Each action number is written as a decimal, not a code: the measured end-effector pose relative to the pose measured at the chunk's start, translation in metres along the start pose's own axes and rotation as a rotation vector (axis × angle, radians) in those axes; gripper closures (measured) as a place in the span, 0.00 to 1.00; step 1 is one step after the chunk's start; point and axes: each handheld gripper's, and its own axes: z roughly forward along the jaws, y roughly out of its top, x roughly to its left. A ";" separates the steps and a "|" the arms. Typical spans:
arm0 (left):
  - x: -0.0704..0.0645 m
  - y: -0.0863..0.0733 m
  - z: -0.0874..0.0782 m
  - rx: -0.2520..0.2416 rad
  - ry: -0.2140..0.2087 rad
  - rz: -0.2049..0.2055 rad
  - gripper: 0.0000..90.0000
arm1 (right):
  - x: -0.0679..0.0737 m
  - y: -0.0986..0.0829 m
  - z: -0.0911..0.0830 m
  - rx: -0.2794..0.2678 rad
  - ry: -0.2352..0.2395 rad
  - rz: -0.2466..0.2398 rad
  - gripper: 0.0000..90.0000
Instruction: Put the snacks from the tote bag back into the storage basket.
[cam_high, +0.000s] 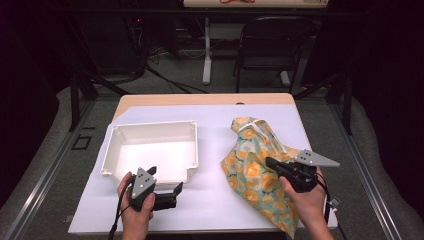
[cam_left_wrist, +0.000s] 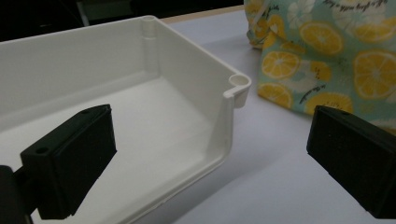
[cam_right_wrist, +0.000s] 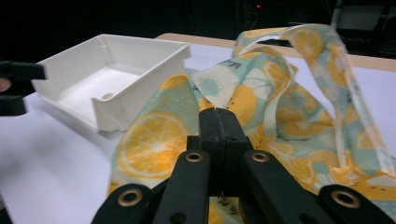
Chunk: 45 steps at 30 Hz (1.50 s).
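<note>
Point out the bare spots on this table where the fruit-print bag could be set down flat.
Free: the inside of the white tray; the strip of white table cover between the tray and the bag; the far band behind both. Crowded: the near edge, where the left gripper sits by the tray's corner and the right gripper is shut over the bag.

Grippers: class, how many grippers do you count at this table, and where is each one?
2. The left gripper sits near the front edge of the white tray, jaws open. The right gripper rests on the orange-print cloth bag, jaws together.
</note>
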 end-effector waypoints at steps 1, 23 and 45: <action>-0.003 0.003 0.003 -0.001 -0.010 0.000 0.03 | 0.009 -0.003 0.001 0.003 0.013 -0.019 1.00; -0.089 0.056 0.074 0.021 -0.197 0.039 0.13 | 0.058 -0.045 0.026 0.186 0.119 -0.078 1.00; -0.095 0.027 0.111 0.253 -0.321 -0.022 0.99 | 0.024 -0.022 -0.037 -0.088 0.136 0.028 0.66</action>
